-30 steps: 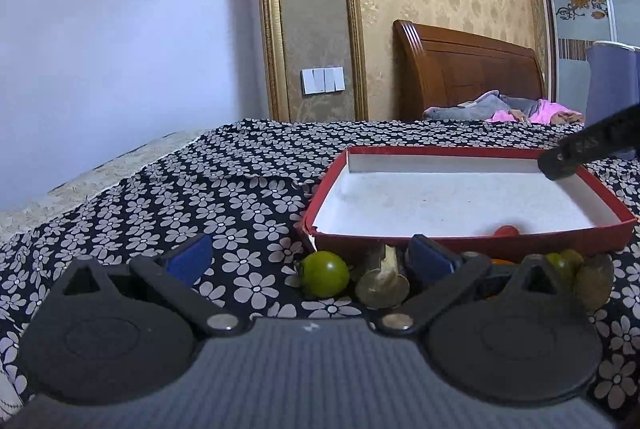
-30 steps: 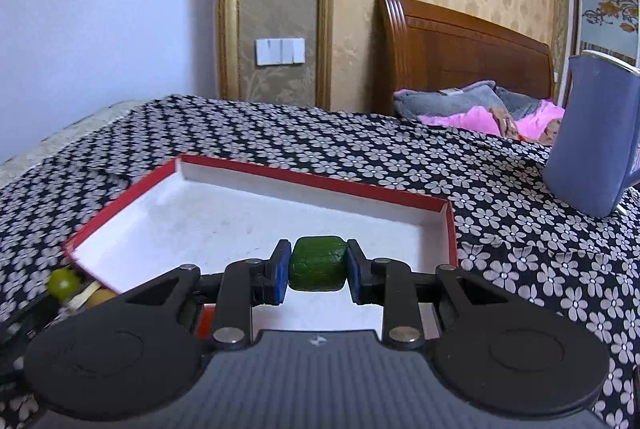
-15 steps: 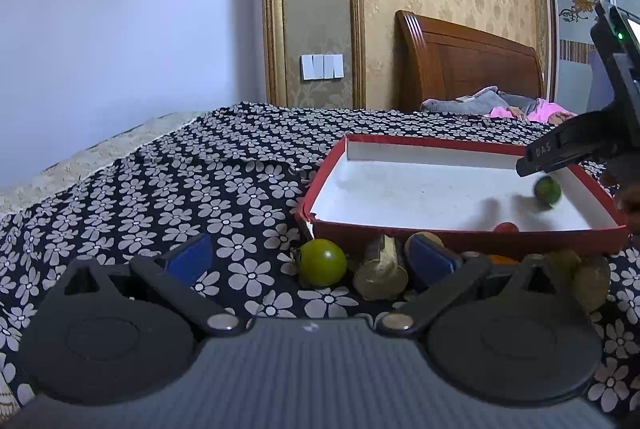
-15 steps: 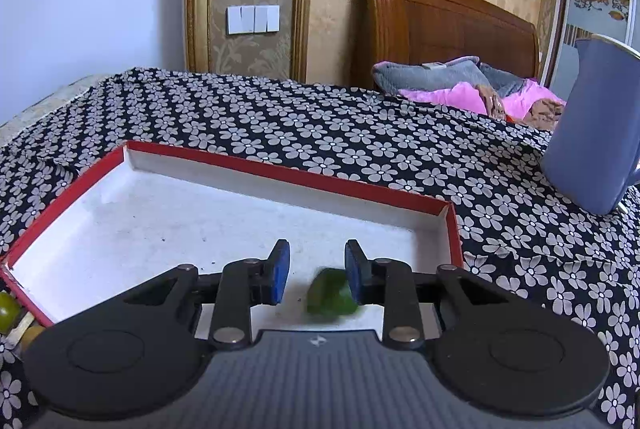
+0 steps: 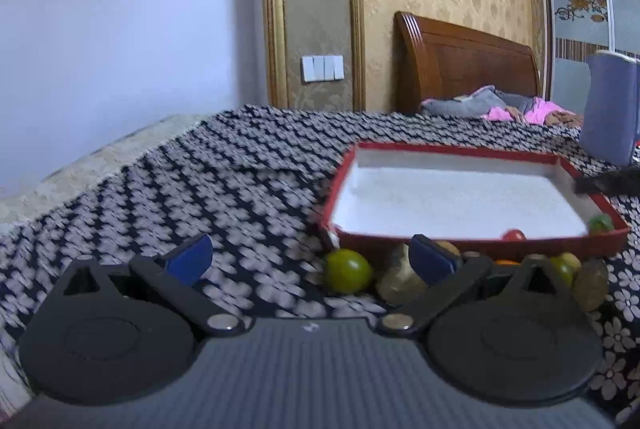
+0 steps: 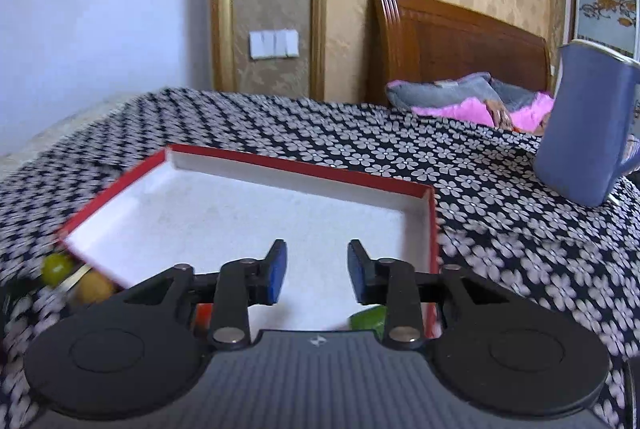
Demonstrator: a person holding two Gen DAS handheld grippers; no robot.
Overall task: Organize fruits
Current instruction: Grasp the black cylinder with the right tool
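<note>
A red box with a white floor (image 5: 452,201) lies on the flowered cloth; it also shows in the right wrist view (image 6: 256,217). A green fruit (image 5: 601,223) and a red fruit (image 5: 513,235) lie in its near right corner. The green fruit (image 6: 370,317) lies below my right gripper (image 6: 316,271), which is open and empty above the box. My left gripper (image 5: 310,259) is open and empty, low over the cloth. A green-yellow fruit (image 5: 347,271), a brown one (image 5: 400,279) and more fruits (image 5: 591,283) lie along the box's near wall.
A blue mug (image 6: 588,125) stands on the cloth right of the box; it also shows in the left wrist view (image 5: 610,109). Pink and grey bedding (image 6: 476,103) lies before a wooden headboard (image 6: 452,41). The cloth's edge falls off at the left.
My right gripper opened and let go of the green fruit, which dropped into the box's corner. The right gripper then drew back and opened wider. My left gripper shifted slightly.
</note>
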